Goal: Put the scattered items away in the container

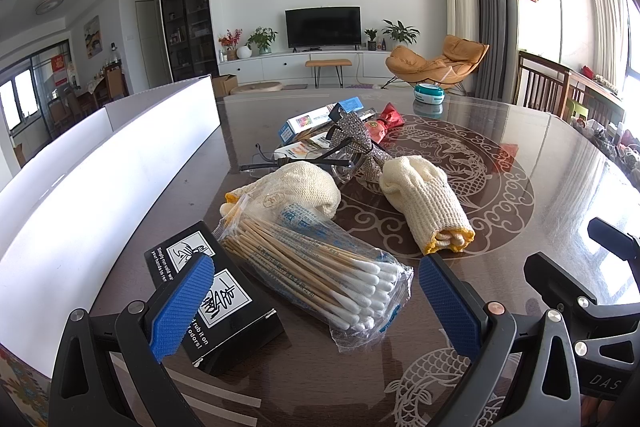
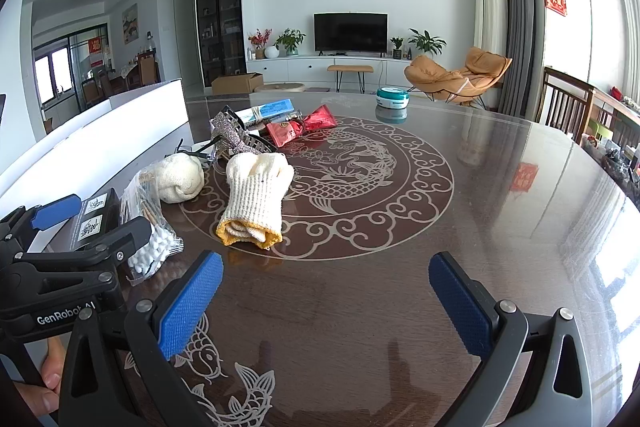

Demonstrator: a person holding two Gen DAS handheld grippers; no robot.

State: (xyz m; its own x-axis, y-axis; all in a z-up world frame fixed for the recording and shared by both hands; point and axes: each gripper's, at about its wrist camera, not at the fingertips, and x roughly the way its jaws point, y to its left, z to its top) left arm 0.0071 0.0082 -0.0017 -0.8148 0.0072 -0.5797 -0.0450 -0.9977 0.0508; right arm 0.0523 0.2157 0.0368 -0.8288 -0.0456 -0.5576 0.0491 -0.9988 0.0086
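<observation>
My left gripper (image 1: 316, 303) is open, its blue pads on either side of a clear bag of cotton swabs (image 1: 320, 267). A black box (image 1: 216, 303) lies under the left pad. Two rolled cream gloves (image 1: 428, 203) (image 1: 296, 187) lie beyond, then a rhinestone bow (image 1: 356, 143), glasses (image 1: 288, 163), small boxes (image 1: 320, 119) and a red packet (image 1: 384, 123). The white container (image 1: 100, 179) stands along the left. My right gripper (image 2: 326, 303) is open and empty over bare table, with the nearer glove (image 2: 256, 195) ahead to the left.
A teal round tin (image 2: 393, 97) sits at the table's far edge. The dark glossy table (image 2: 440, 219) has a carp pattern. Wooden chairs (image 2: 568, 107) stand at the right. The left gripper's body (image 2: 60, 267) shows at the right wrist view's left.
</observation>
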